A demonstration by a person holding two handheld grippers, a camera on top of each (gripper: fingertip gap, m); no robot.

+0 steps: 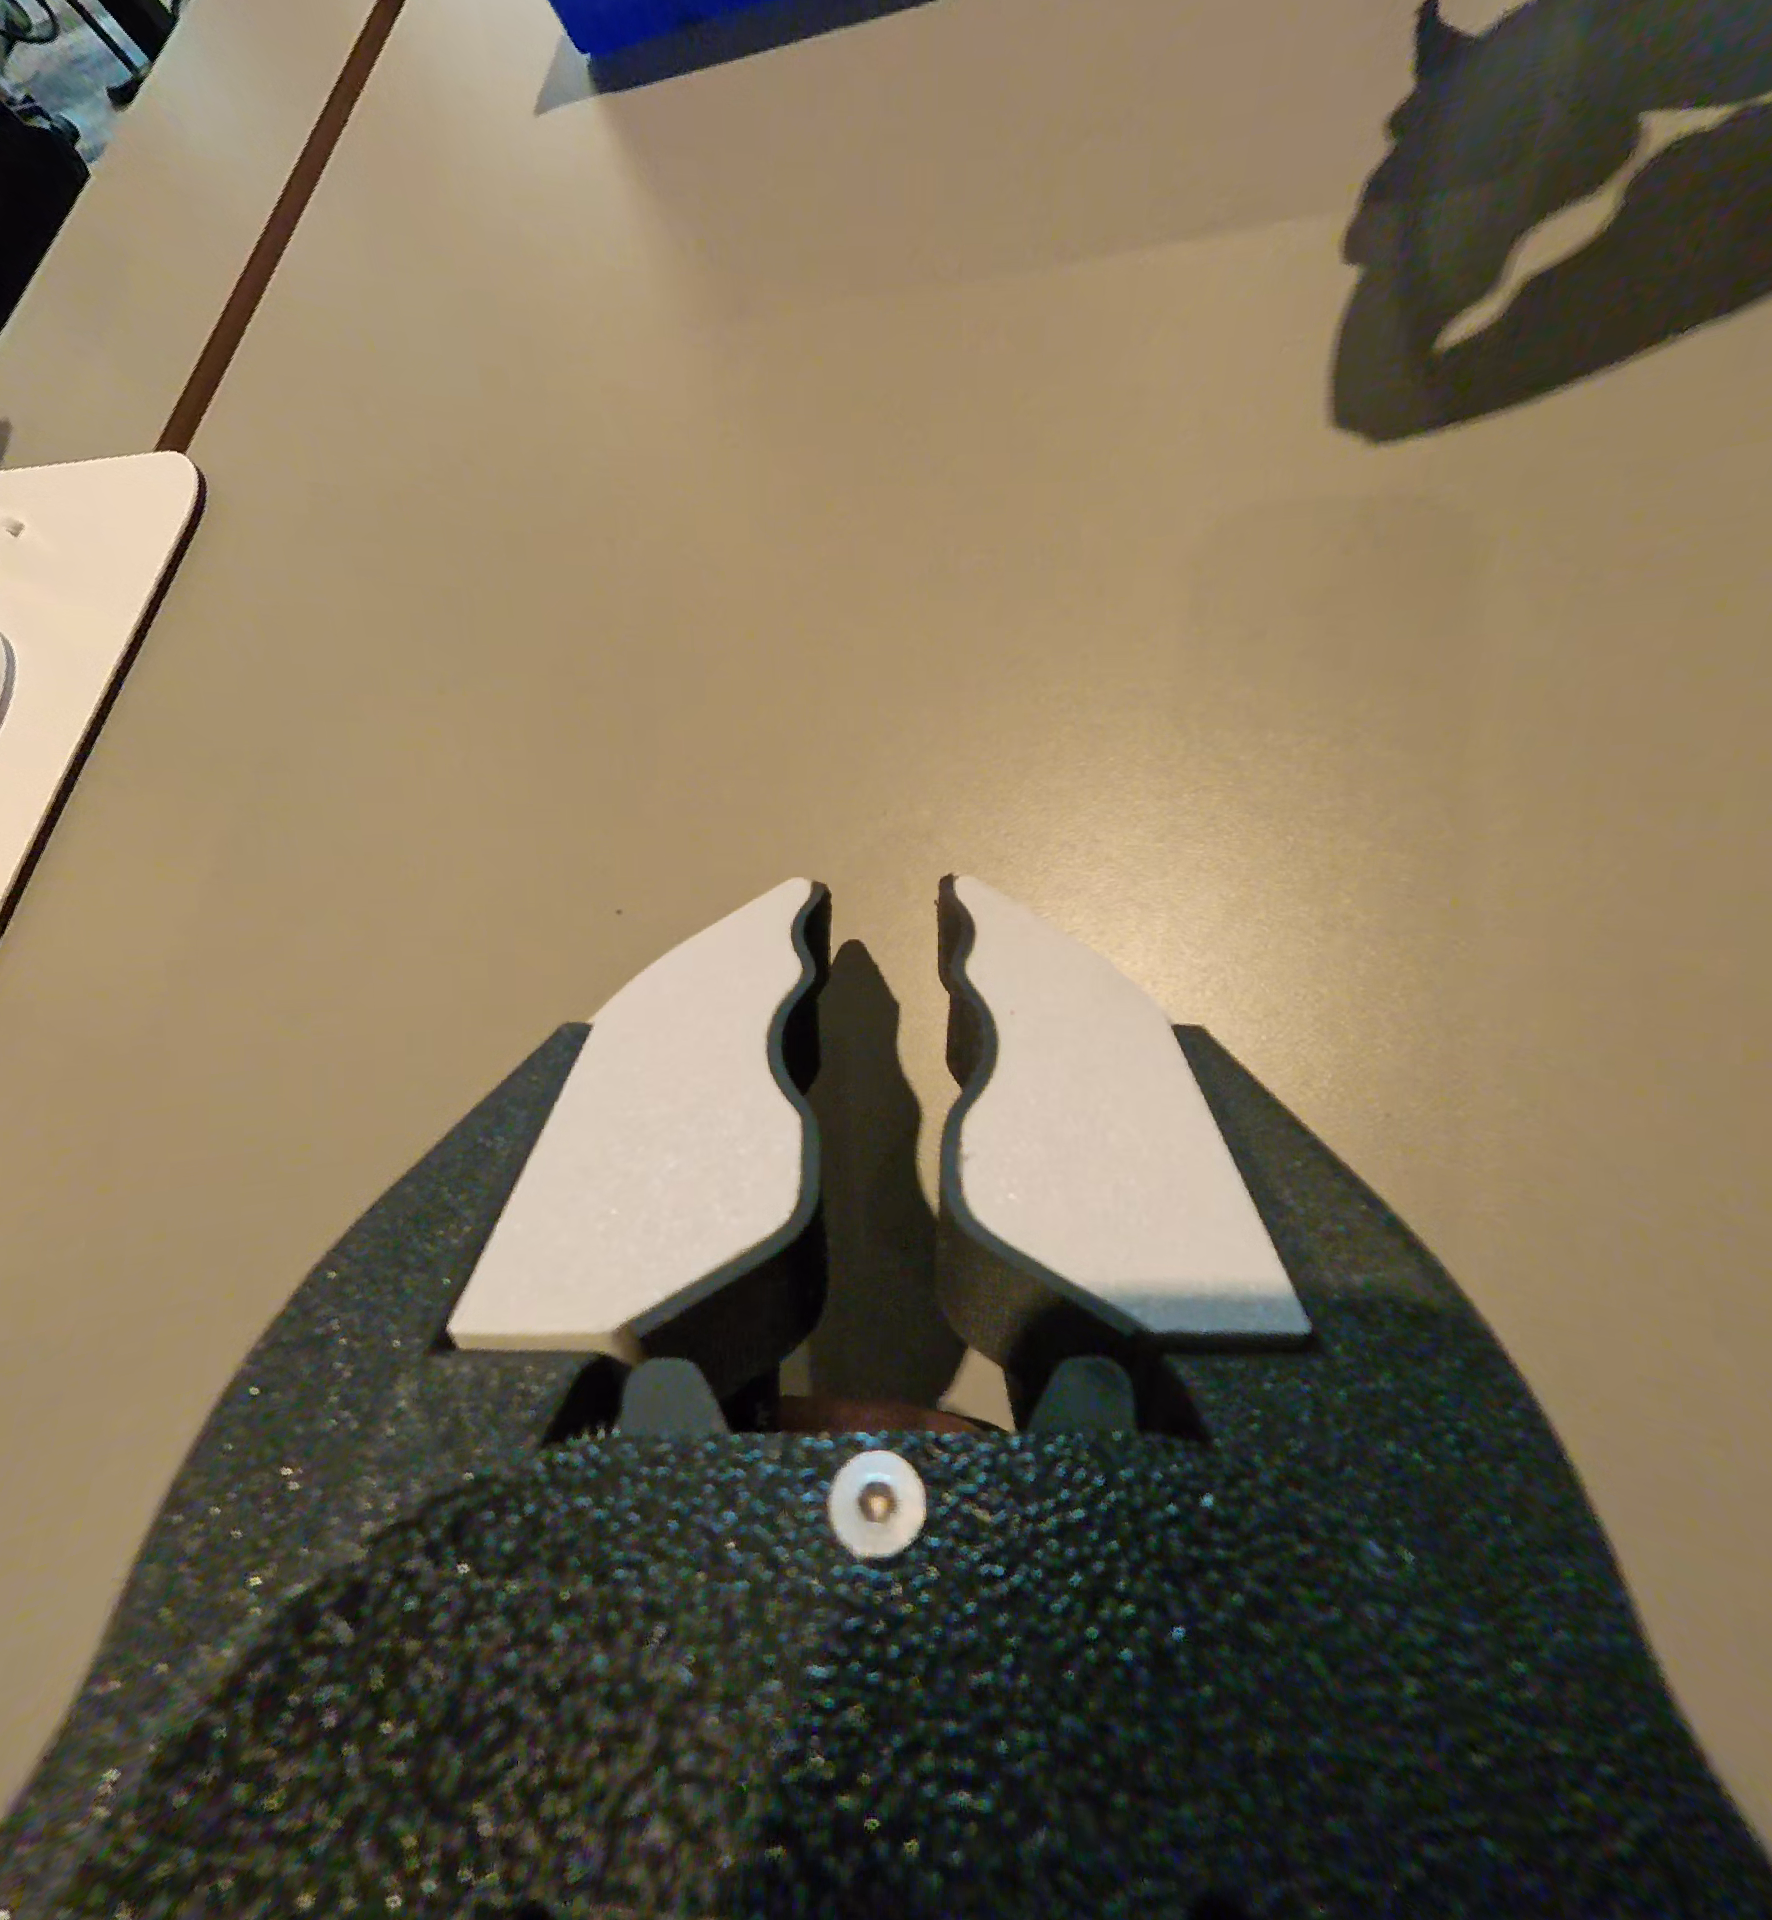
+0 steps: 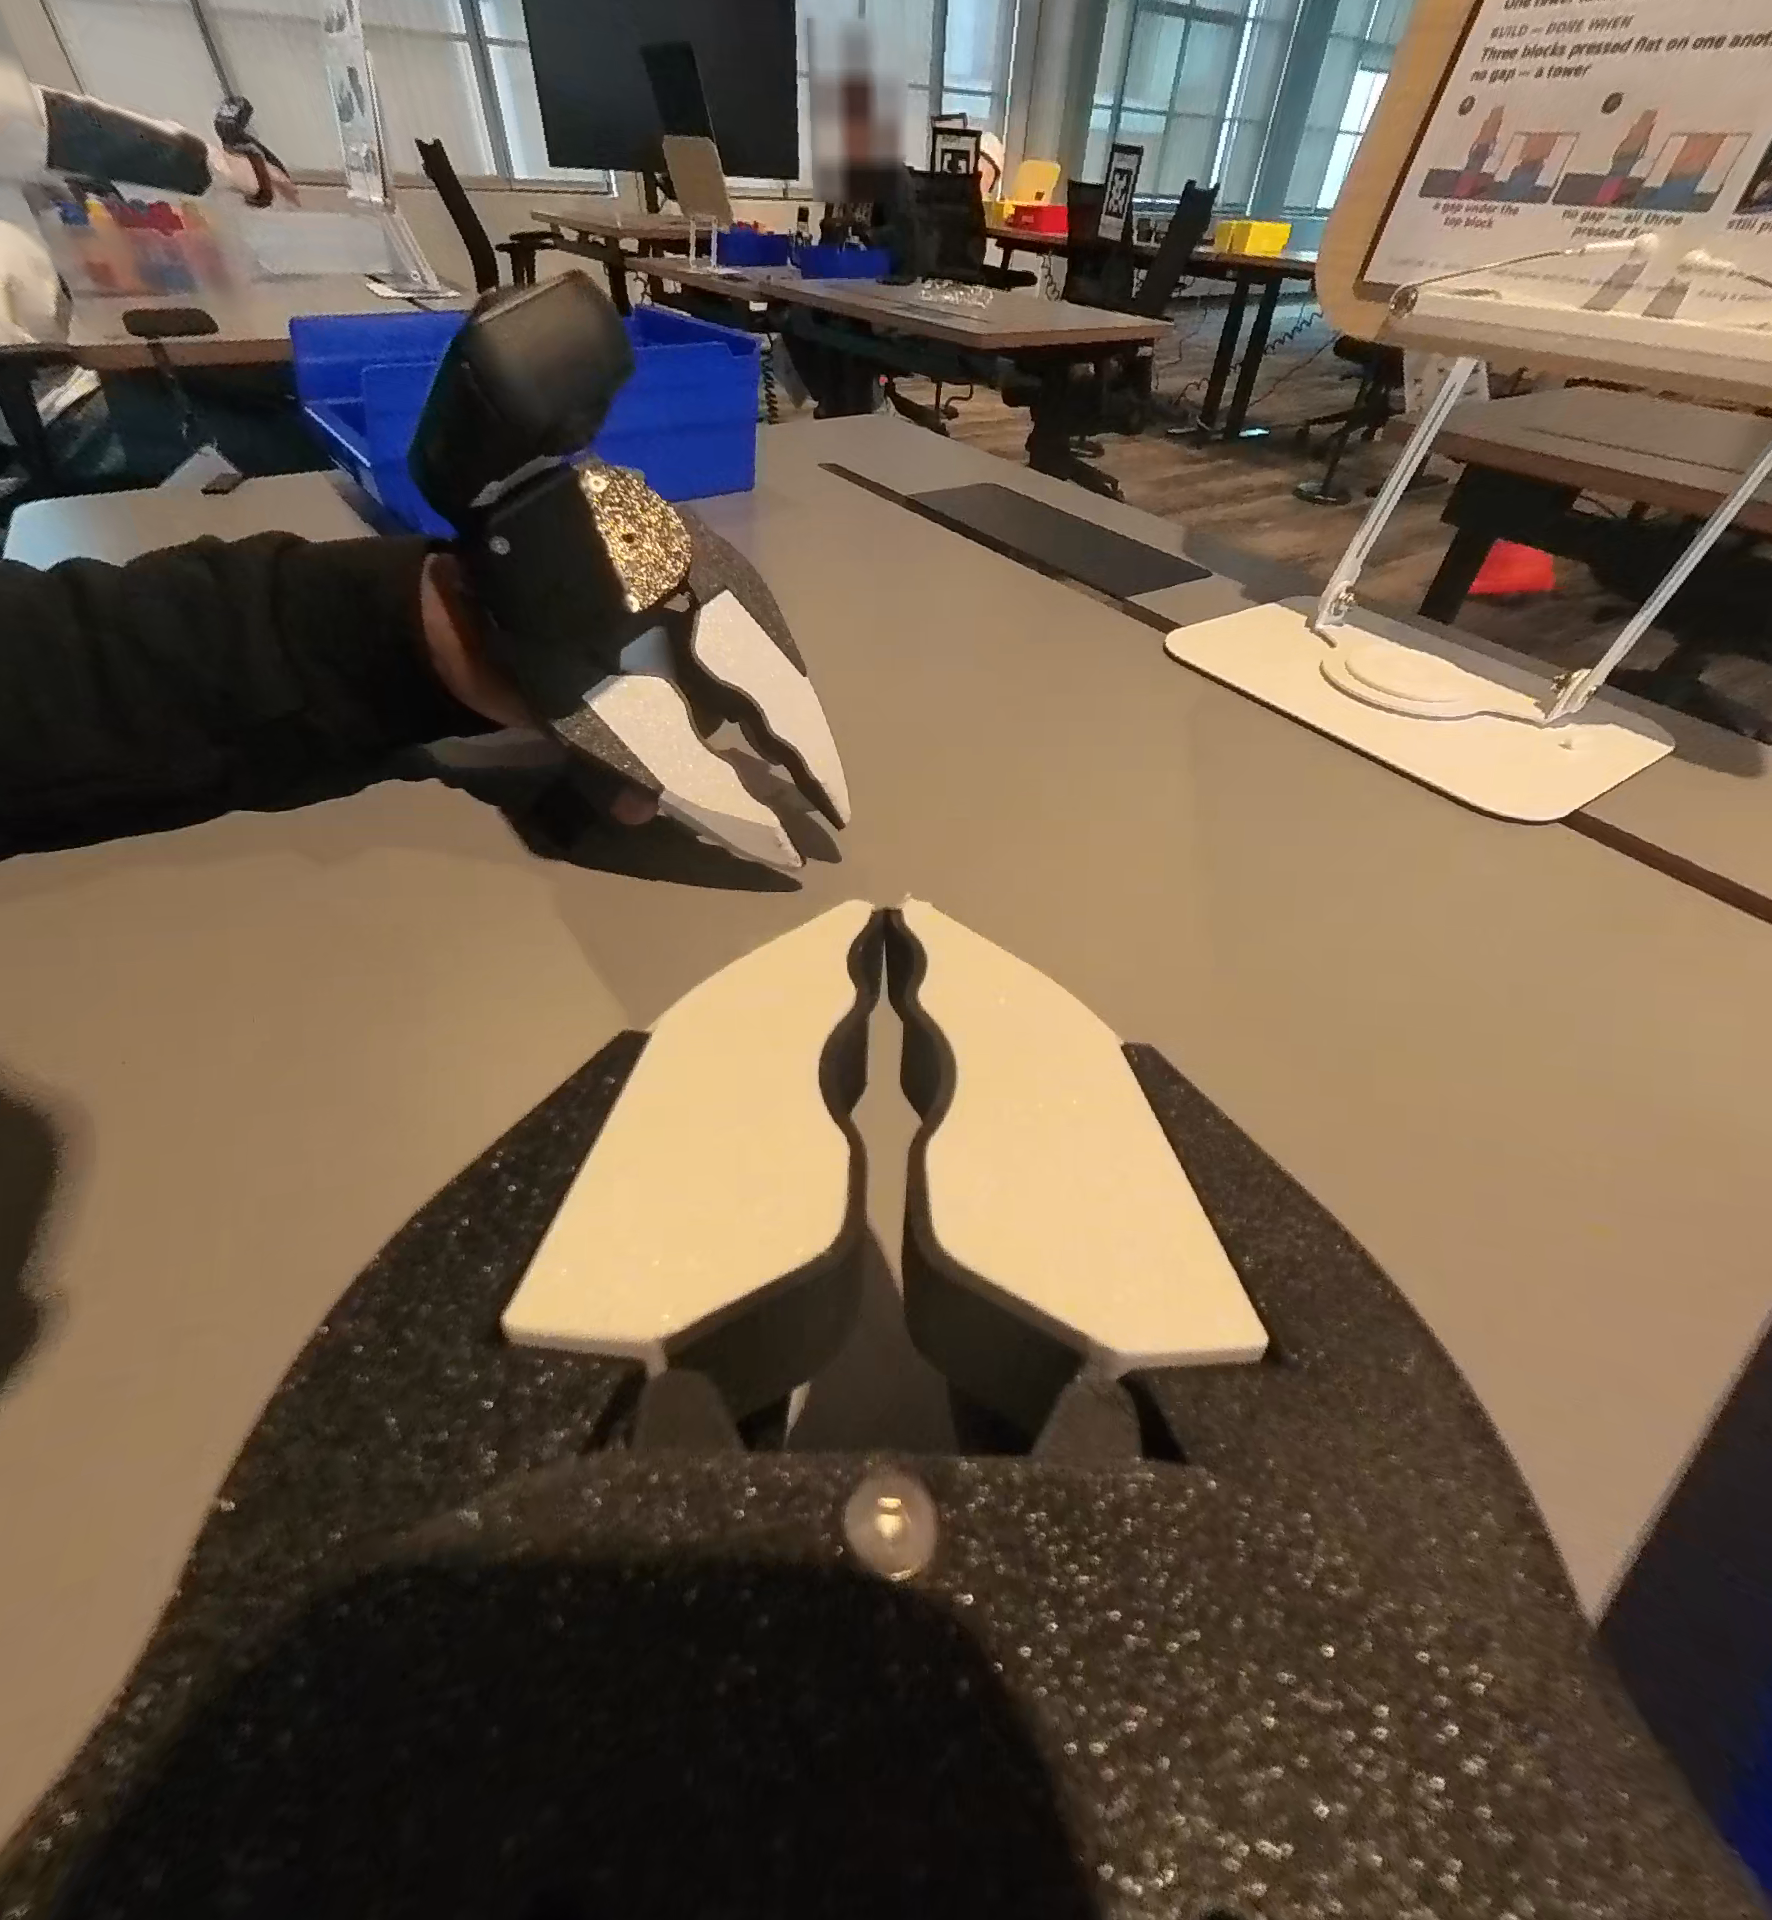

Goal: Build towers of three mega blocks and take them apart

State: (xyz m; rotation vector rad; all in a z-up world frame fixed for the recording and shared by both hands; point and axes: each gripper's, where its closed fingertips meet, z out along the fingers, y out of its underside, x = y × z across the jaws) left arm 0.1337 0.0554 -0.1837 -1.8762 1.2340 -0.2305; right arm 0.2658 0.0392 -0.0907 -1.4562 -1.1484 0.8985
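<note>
No mega blocks show in either view. My left gripper (image 1: 884, 885) hovers low over the bare tan table (image 1: 965, 582), its white fingers a small gap apart and empty. It also shows in the right wrist view (image 2: 817, 834), held by a hand in a black sleeve, tips pointing down at the table (image 2: 1121, 883). My right gripper (image 2: 887, 914) is just in front of it, fingertips nearly touching, with nothing between them.
A blue bin (image 2: 695, 395) stands at the table's far side; its corner shows in the left wrist view (image 1: 716, 31). A white stand base (image 2: 1422, 707) (image 1: 40, 675) carries an instruction board (image 2: 1609, 156). A dark blue object (image 2: 1755, 1558) lies at the near right edge. My right fingertips sit around 15 cm from my left ones.
</note>
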